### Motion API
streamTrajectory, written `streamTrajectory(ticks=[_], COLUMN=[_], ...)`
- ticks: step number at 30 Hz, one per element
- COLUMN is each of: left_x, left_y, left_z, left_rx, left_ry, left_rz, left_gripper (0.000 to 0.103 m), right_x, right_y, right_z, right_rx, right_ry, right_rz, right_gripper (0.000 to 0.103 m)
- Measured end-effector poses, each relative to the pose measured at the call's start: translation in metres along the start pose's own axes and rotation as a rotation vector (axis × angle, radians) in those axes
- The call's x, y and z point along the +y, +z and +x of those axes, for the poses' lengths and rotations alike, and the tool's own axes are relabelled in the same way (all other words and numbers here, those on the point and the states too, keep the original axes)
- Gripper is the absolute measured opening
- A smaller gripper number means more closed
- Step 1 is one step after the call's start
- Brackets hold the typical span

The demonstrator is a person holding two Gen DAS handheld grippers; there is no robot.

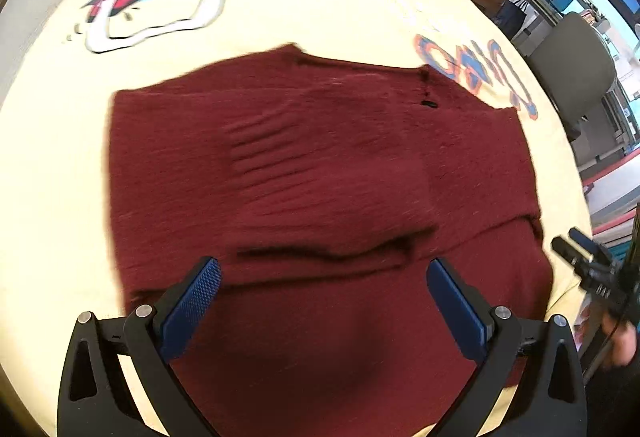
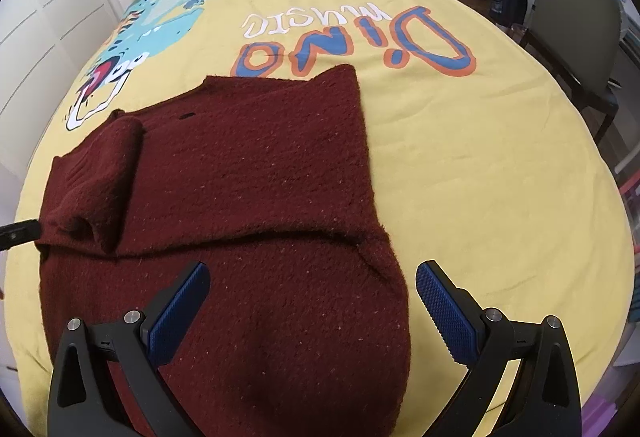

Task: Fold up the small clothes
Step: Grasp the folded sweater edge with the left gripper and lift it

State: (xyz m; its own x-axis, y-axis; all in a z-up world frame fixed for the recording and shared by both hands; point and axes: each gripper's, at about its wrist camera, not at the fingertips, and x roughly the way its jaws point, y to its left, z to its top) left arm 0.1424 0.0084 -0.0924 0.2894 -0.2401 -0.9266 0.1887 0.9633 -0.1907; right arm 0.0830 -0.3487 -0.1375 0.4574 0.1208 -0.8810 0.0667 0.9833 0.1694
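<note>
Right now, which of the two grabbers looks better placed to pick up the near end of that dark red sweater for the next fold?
Probably the left gripper. It is open, with the maroon sweater filling the gap between its fingers. The right gripper is open too, but straddles the sweater's right edge, half over the yellow bedspread.

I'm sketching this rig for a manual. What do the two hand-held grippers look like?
Both the left hand-held gripper and the right hand-held gripper look alike: black plastic linkage arms with triangular cut-outs and silver pivot bolts, carrying two flat fingers faced with blue, diamond-textured pads. No markings show.
</note>
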Motion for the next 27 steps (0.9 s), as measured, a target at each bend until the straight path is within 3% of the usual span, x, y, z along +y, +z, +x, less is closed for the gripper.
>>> streamTrajectory(ticks=[6, 14, 15, 19, 22, 25, 27], left_x=[0.044, 0.099, 0.101, 0.104, 0.099, 0.091, 0.086], left_y=[-0.032, -0.047, -0.047, -0.043, -0.04, -0.038, -0.037], left_z=[0.002, 0.03, 0.034, 0.044, 0.047, 0.048, 0.048], left_rx=[0.017, -0.011, -0.012, -0.019, -0.036, -0.041, -0.04], left_ry=[0.164, 0.245, 0.245, 0.212, 0.194, 0.159, 0.127], left_rz=[0.051, -0.071, -0.074, -0.078, -0.049, -0.026, -0.018], left_gripper=[0.102, 0.097, 0.09, 0.081, 0.064, 0.04, 0.019], right_x=[0.011, 0.03, 0.032, 0.042, 0.053, 0.071, 0.09], right_y=[-0.007, -0.013, -0.014, -0.011, -0.007, 0.0, 0.008], right_z=[0.005, 0.015, 0.016, 0.019, 0.019, 0.019, 0.019], right_rx=[0.02, 0.061, 0.066, 0.075, 0.072, 0.065, 0.058], right_ry=[0.009, 0.008, 0.003, -0.011, -0.012, -0.004, 0.009], right_rz=[-0.008, -0.052, -0.058, -0.082, -0.107, -0.142, -0.181], right_gripper=[0.102, 0.102, 0.102, 0.102, 0.102, 0.102, 0.102])
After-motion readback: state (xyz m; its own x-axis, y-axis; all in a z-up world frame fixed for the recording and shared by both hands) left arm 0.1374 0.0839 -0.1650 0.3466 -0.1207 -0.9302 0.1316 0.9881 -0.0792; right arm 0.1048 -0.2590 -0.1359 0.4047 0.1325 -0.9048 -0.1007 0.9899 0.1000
